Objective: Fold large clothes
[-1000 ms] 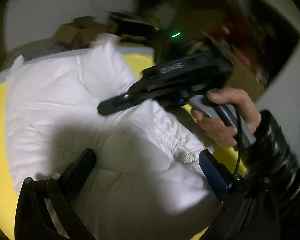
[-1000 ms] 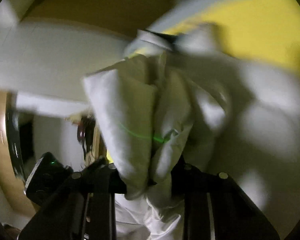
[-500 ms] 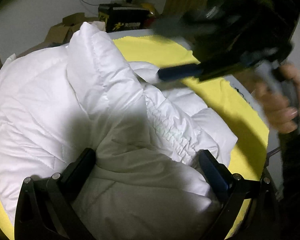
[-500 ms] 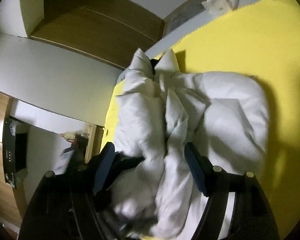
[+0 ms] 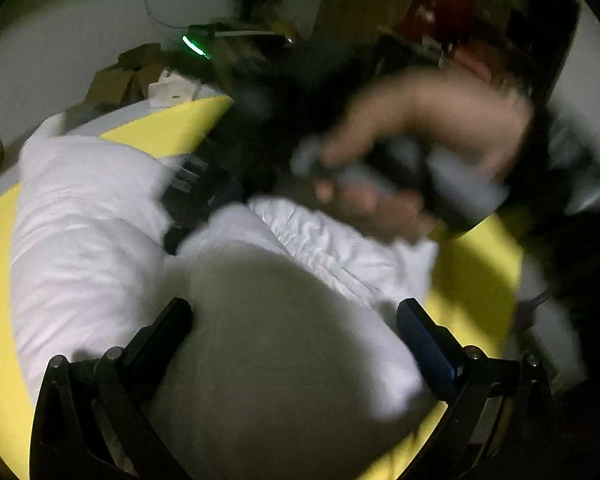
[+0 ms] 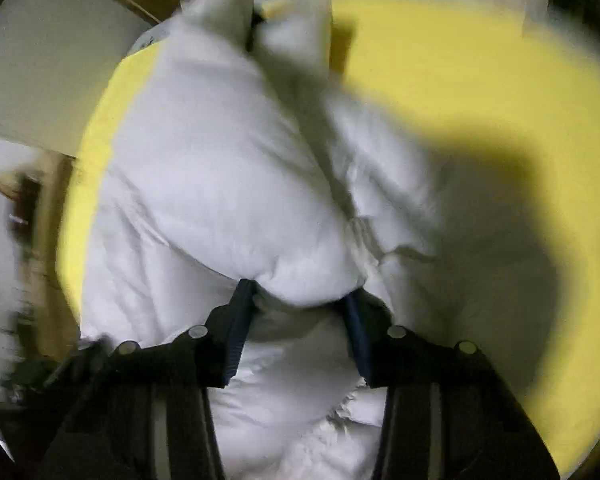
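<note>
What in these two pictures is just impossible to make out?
- Left wrist view: the hand and the tool it holds are smeared by motion blur, so that tool's jaws cannot be read.
- Left wrist view: the shelf clutter behind is dark and blurred.
- Right wrist view: the right gripper has its fingertips buried in the white jacket; whether they pinch it is unclear.
- Both views: the jacket's whole shape, cut off by the frame edges.
</note>
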A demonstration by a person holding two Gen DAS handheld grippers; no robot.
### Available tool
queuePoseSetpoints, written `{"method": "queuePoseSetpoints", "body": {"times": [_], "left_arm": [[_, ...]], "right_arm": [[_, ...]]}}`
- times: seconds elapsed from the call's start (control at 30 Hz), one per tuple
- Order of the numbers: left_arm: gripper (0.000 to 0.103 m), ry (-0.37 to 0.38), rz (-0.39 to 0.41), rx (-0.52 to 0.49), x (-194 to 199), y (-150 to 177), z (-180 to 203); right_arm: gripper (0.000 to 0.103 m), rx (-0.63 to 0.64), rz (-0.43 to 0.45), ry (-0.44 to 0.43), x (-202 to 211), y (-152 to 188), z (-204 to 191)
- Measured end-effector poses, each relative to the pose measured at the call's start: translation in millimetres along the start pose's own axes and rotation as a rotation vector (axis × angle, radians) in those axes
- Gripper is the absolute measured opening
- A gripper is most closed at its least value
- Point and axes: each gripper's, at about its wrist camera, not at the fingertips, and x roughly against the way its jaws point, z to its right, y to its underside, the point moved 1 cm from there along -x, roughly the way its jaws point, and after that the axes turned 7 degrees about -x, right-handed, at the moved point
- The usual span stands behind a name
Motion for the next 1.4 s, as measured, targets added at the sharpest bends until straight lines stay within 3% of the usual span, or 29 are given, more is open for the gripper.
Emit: {"method": "queuePoseSetpoints", "body": {"times": [0.07, 0.17, 0.23, 0.3, 0.33, 0.4, 0.47, 0.53, 0.6, 0.67, 0.7, 0.77, 0.83, 0.93, 1.03, 1.07, 1.13, 1.23, 1.33, 1.37, 1.4], "left_arm": [[0.102, 0.037, 0.057, 0.064, 31.9, 2.7, -13.1], [0.103, -0.073, 0.15, 0.094, 71.6, -3.2, -35.6], [0.103, -0.138, 0.171, 0.126, 76.7, -7.3, -53.6], [0.103, -0.066, 0.136, 0.179, 58.3, -10.1, -67.3], [0.103, 0.011, 0.067, 0.188, 33.4, -9.4, -68.6], [0.102, 0.06, -0.021, 0.178, -3.6, -6.9, -65.9], [0.103, -0.036, 0.003, 0.088, -27.4, -1.1, -50.2], [0.103, -0.051, -0.007, 0.069, -33.8, -4.0, -43.5], [0.102, -0.046, -0.014, 0.068, -32.5, -3.6, -40.0], [0.102, -0.007, -0.009, 0.077, -18.2, -4.0, -44.0], [0.102, 0.051, 0.011, 0.094, -4.0, -2.5, -46.5], [0.102, 0.099, 0.051, 0.116, 20.0, -4.4, -55.7], [0.102, 0.085, 0.129, 0.128, 50.6, -5.3, -66.0], [0.102, 0.04, 0.17, 0.147, 76.7, -5.7, -80.4], [0.102, -0.037, 0.178, 0.194, 94.4, 3.9, -108.0], [0.102, -0.058, 0.176, 0.204, 101.3, 13.5, -115.9], [0.102, -0.123, 0.155, 0.257, 109.5, 28.0, -149.3], [0.102, -0.189, 0.12, 0.35, 110.5, 36.9, -206.8], [0.102, -0.156, 0.082, 0.447, 101.2, 41.5, -259.9], [0.102, -0.123, 0.069, 0.489, 93.6, 41.4, -274.7], [0.102, -0.036, 0.051, 0.553, 81.2, 43.6, -292.6]], "right_arm": [[0.045, -0.001, 0.039, -0.032, 2.4, 9.6, 8.0], [0.046, -0.024, 0.09, -0.068, 17.7, 18.3, 16.1], [0.048, -0.095, 0.171, -0.168, 45.0, 29.9, 25.2], [0.058, -0.112, 0.239, -0.264, 75.5, 51.7, 27.2], [0.062, -0.108, 0.257, -0.283, 83.6, 59.8, 25.4], [0.071, -0.081, 0.255, -0.29, 87.0, 83.2, 21.1], [0.071, -0.11, 0.187, -0.17, 60.4, 96.3, 32.9], [0.07, -0.157, 0.166, -0.195, 39.7, 101.1, 50.5], [0.07, -0.206, 0.176, -0.242, 46.9, 105.9, 63.3], [0.07, -0.225, 0.282, -0.343, 84.6, 121.4, 69.3], [0.07, -0.217, 0.335, -0.366, 102.6, 132.1, 72.8], [0.072, -0.241, 0.446, -0.325, 137.9, 158.4, 84.8], [0.079, -0.297, 0.472, -0.334, 150.2, 175.5, 102.0], [0.083, -0.325, 0.398, -0.41, 137.3, 180.4, 110.2], [0.083, -0.352, 0.309, -0.374, 110.0, 175.5, 111.4], [0.083, -0.356, 0.293, -0.406, 107.5, 176.6, 98.9], [0.083, -0.342, 0.327, -0.408, 107.4, 182.9, 92.8], [0.083, -0.314, 0.415, -0.368, 122.1, 226.6, 92.5], [0.085, -0.329, 0.441, -0.364, 120.3, 255.6, 93.2], [0.085, -0.339, 0.442, -0.36, 114.5, 263.0, 95.4], [0.085, -0.349, 0.437, -0.354, 108.1, 271.5, 101.4]]}}
